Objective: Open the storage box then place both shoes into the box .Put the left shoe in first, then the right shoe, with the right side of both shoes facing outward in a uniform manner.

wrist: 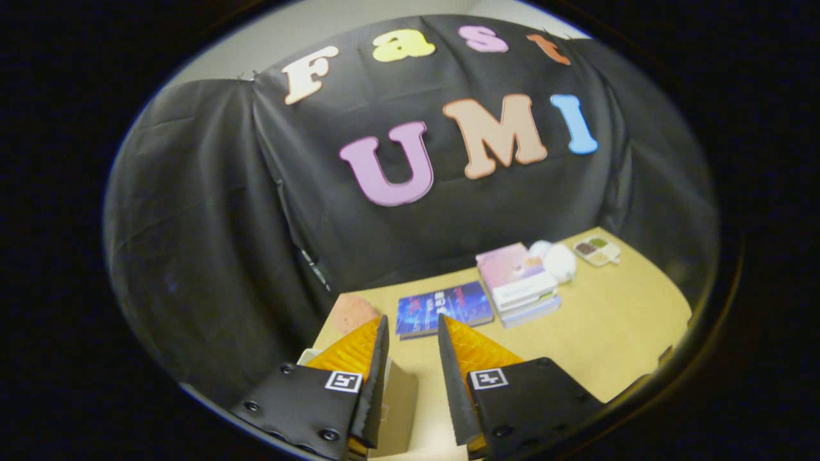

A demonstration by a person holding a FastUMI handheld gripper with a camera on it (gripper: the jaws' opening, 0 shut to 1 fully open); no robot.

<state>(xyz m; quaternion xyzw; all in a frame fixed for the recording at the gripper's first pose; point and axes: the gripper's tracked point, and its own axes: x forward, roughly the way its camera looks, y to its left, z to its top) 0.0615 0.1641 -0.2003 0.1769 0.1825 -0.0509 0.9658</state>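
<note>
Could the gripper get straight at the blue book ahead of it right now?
Probably yes. The gripper is open with nothing between its fingers, and the blue book lies flat on the table just beyond the fingertips, with bare tabletop between.

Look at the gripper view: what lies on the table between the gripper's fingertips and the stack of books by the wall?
In the gripper view, the open gripper holds nothing. Between it and the stack of books lies a blue book, flat on the table.
</note>
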